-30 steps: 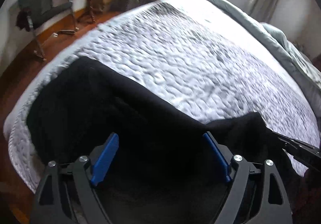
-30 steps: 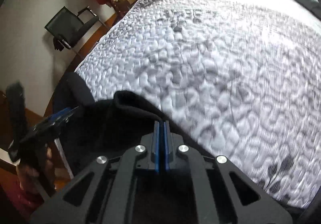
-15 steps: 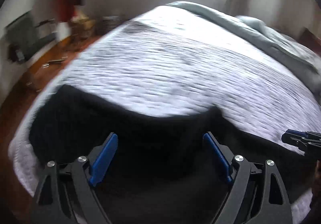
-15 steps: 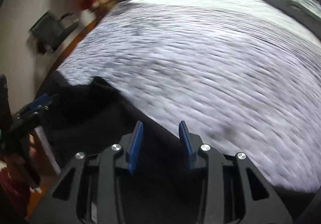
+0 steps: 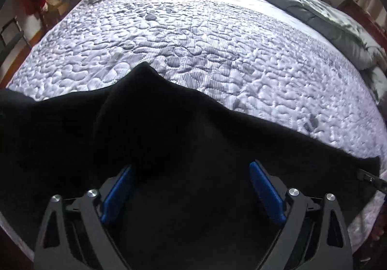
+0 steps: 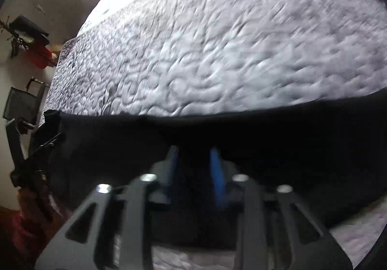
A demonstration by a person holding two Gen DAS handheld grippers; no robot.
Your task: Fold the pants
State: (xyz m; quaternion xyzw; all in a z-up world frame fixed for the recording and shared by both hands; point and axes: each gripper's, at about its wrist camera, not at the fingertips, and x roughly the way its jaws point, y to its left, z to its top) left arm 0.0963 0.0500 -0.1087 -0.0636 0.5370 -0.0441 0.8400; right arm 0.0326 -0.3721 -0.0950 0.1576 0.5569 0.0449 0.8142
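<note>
Your left gripper (image 5: pixel 191 187) hangs with its blue pads (image 5: pixel 264 193) spread wide and opening further, the black pants (image 5: pixel 169 129) lying under and between them but unpinched. Your right gripper (image 6: pixel 194 168) has its jaws partly apart and opening too, dark cloth below the gap, nothing clamped. Beyond both tongs the pants stretch along the near edge of the quilted white bedspread (image 5: pixel 205 35), with a grey duvet (image 5: pixel 321 11) bunched at the far right.

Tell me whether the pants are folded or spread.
Spread: the black pants lie stretched along the quilted bed's near edge, one corner bunched up.
</note>
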